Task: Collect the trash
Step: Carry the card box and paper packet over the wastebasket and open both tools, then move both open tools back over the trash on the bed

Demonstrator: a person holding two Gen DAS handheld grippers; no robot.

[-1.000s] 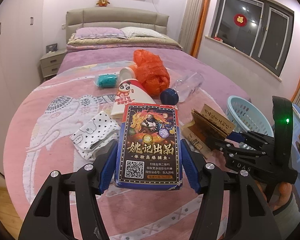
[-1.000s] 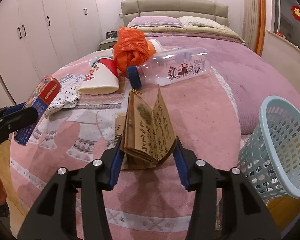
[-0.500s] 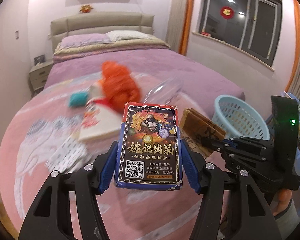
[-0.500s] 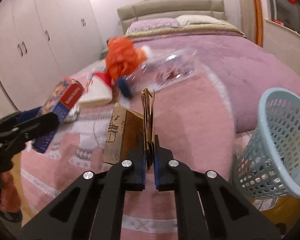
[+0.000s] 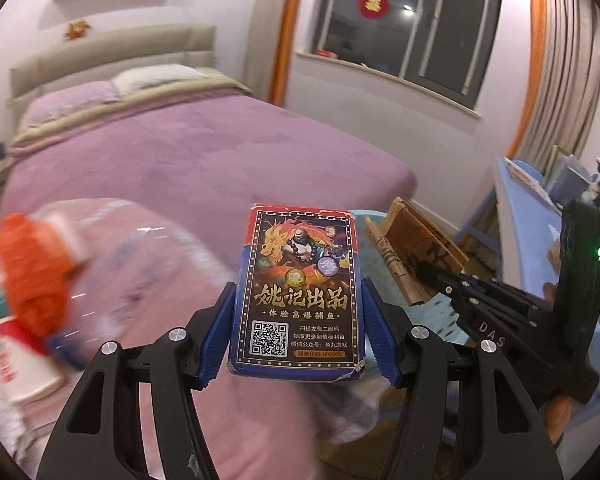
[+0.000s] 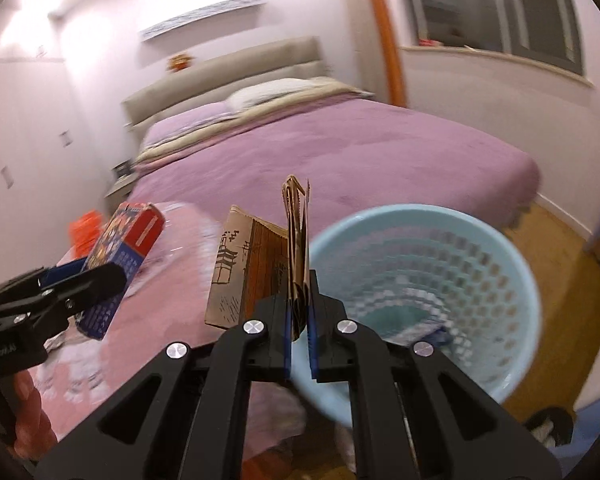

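Two loads up and heading for the light blue basket (image 6: pixel 480 248), so best carried level and brought squarely over the rim before any release, one at a time, paper first since that one sits nearest the opening. Right gripper (image 6: pixel 299 344) nearly shut, pads pinching the lower edge of a folded brown paper bag (image 6: pixel 256 268), which stands up edge-on from the tips with a printed flap hanging out to the left; basket mouth lying just ahead and to the right of those tips, looking mostly empty apart from some pale scrap at the bottom. Worth watching that loose flap, likely to catch the rim if lowered carelessly. Left gripper (image 5: pixel 296 332) held at a middling width, blue pads pressed on both long sides of an upright card box (image 5: pixel 298 292), printed face toward the camera, off the bed and short of the basket. More rubbish waiting on the bed off to the left of those tips, blurred: an orange plastic bag (image 5: pixel 32 272), a clear bottle (image 5: pixel 148 256) beside it.
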